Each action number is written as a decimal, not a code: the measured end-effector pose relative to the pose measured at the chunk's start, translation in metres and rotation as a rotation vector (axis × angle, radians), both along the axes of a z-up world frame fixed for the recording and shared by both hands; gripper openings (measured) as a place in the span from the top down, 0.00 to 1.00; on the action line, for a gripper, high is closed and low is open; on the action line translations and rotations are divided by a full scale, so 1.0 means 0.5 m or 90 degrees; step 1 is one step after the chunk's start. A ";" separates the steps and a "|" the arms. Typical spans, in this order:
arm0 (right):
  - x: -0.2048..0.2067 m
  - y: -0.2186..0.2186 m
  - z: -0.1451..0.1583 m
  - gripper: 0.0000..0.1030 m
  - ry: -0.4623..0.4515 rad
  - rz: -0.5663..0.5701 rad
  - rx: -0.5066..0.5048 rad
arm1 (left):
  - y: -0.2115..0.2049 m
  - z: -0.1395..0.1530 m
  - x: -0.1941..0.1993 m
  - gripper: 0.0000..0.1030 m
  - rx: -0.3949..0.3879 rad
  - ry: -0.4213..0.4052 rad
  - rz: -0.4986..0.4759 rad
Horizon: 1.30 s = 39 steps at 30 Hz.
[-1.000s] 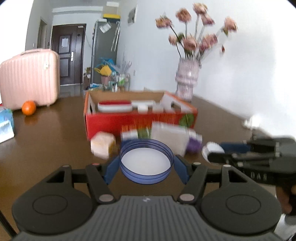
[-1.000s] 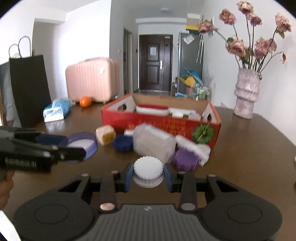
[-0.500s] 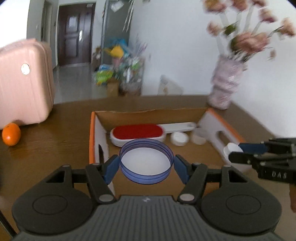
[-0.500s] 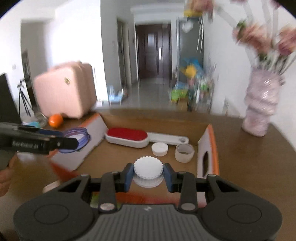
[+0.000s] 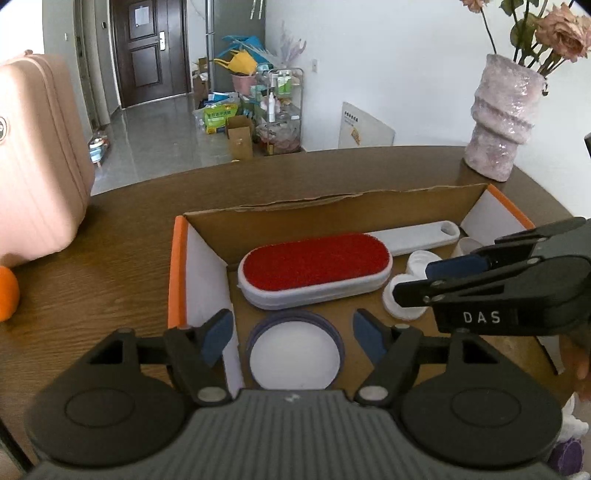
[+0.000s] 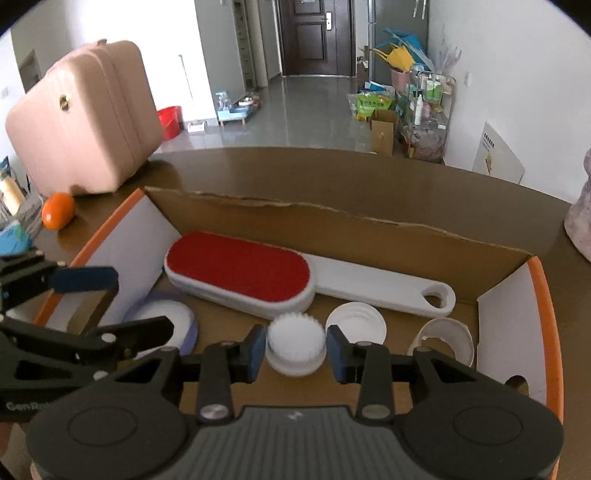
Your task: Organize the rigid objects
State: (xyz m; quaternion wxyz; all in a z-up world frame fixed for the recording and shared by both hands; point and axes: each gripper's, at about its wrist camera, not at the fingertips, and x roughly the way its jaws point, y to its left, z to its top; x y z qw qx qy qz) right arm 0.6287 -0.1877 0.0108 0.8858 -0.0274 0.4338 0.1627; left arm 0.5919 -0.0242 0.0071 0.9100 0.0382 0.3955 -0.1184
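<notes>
Purple lid [image 5: 294, 354] between parted left gripper [image 5: 292, 332] fingers.

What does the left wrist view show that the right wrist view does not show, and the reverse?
Only the left wrist view: the flowers above the vase, and the gaps between the open left gripper and the lid.
Only the right wrist view: a red bucket on the floor, and the right gripper shut on the cap.
Both: the box, brush, suitcase and orange.
</notes>
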 end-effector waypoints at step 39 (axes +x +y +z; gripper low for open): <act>-0.820 -0.168 0.198 0.38 -0.299 -0.080 0.109 | 0.055 0.181 -0.782 0.04 -0.056 -0.298 0.038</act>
